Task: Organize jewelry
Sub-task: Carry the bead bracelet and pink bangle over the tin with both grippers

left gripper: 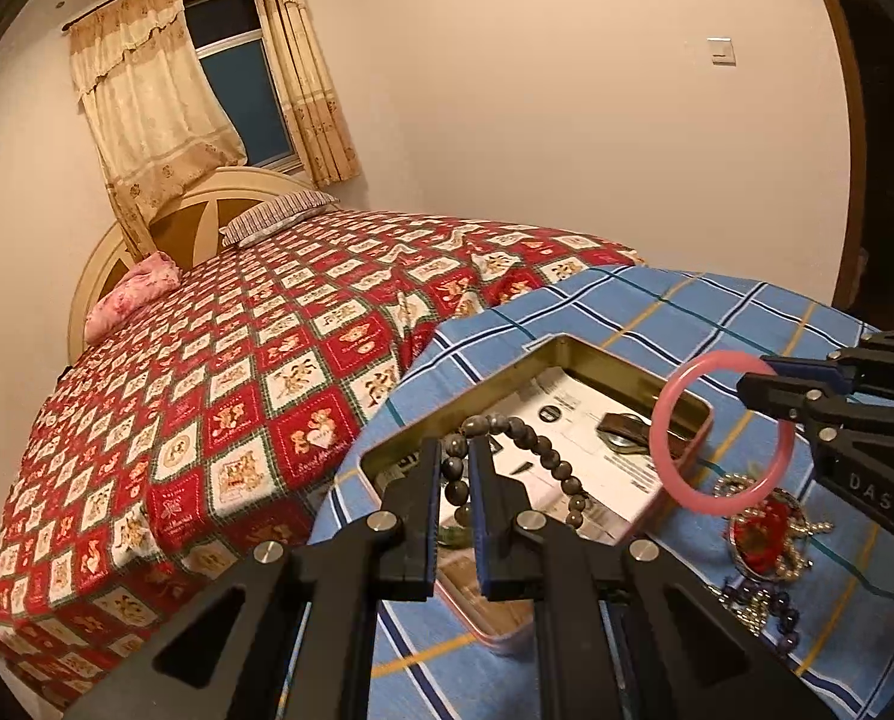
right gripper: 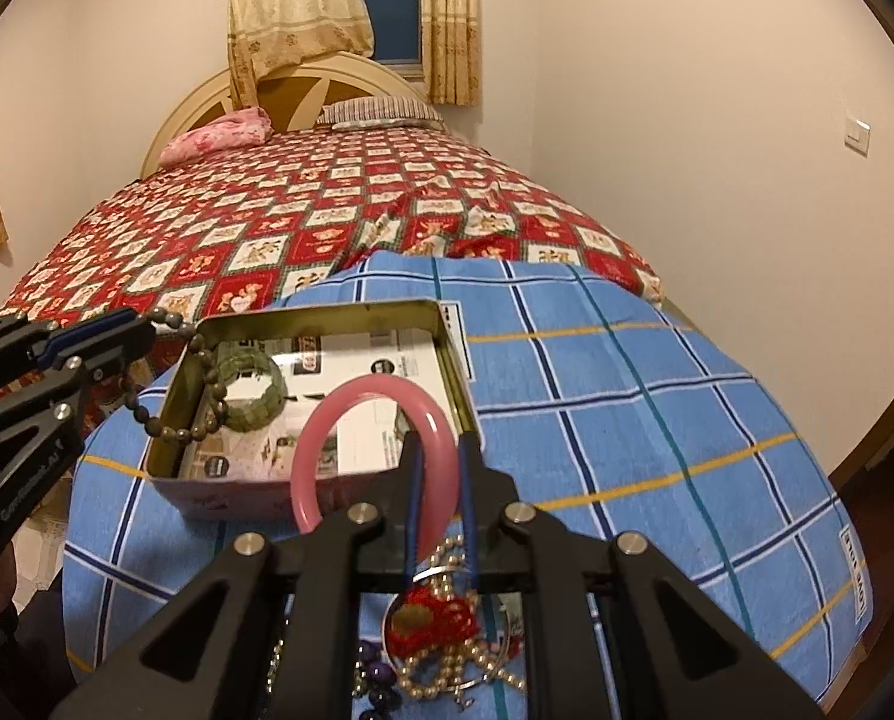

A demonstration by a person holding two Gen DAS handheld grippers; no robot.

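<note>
An open metal tin lined with printed paper sits on a blue checked cloth. My left gripper is shut on a grey bead bracelet, held over the tin's left rim. My right gripper is shut on a pink bangle, held upright above the tin's near edge. A green stone bracelet lies inside the tin. A dark item also lies in it.
A heap of jewelry lies on the cloth beside the tin: a red pendant, pearl beads and purple beads. A red patterned bedspread stretches behind, with pillows, headboard and curtained window.
</note>
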